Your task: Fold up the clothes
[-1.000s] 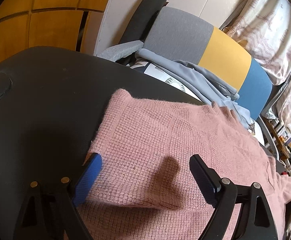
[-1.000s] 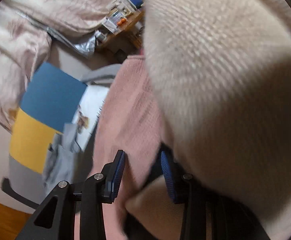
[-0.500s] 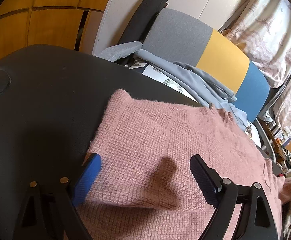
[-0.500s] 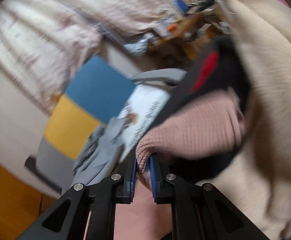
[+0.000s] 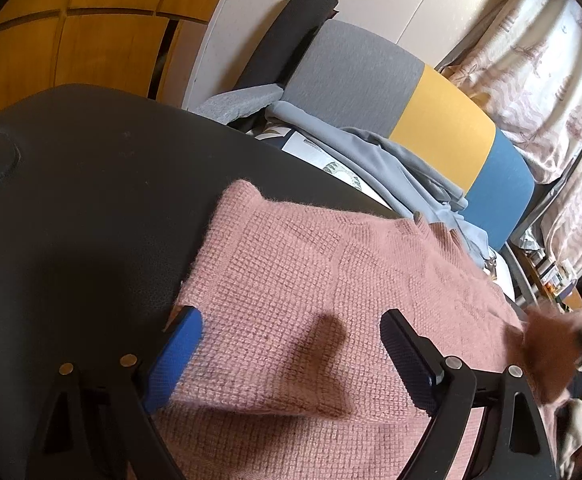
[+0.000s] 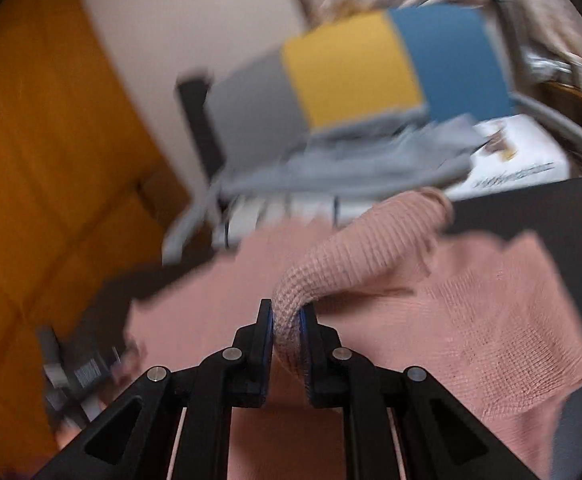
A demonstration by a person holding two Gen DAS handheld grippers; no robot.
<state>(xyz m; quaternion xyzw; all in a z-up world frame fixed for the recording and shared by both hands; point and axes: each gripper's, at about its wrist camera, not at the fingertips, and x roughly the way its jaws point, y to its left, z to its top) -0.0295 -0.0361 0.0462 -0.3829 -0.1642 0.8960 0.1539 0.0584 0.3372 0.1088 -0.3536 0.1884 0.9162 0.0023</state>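
A pink knitted sweater [image 5: 323,288] lies spread flat on a black table [image 5: 71,184]. My left gripper [image 5: 291,344] hovers open just above its near part, one blue pad [image 5: 175,360] at the sweater's left edge. In the right wrist view, my right gripper [image 6: 287,320] is shut on a sleeve [image 6: 355,256] of the pink sweater [image 6: 491,320], lifting it above the flat body; the sleeve's cuff droops forward. The picture there is blurred by motion. A blurred pink-brown shape at the right edge of the left wrist view may be that sleeve.
Behind the table stands a chair with a grey, yellow and blue backrest [image 5: 423,120], with grey-blue clothes [image 5: 391,168] piled on its seat. An orange wooden wall [image 5: 71,40] is at the left, patterned curtains [image 5: 551,72] at the right. A cluttered shelf sits far right.
My right gripper closed on the pink sleeve, pulled clear of a cream garment and swung round over the sweater. The left gripper has barely moved.
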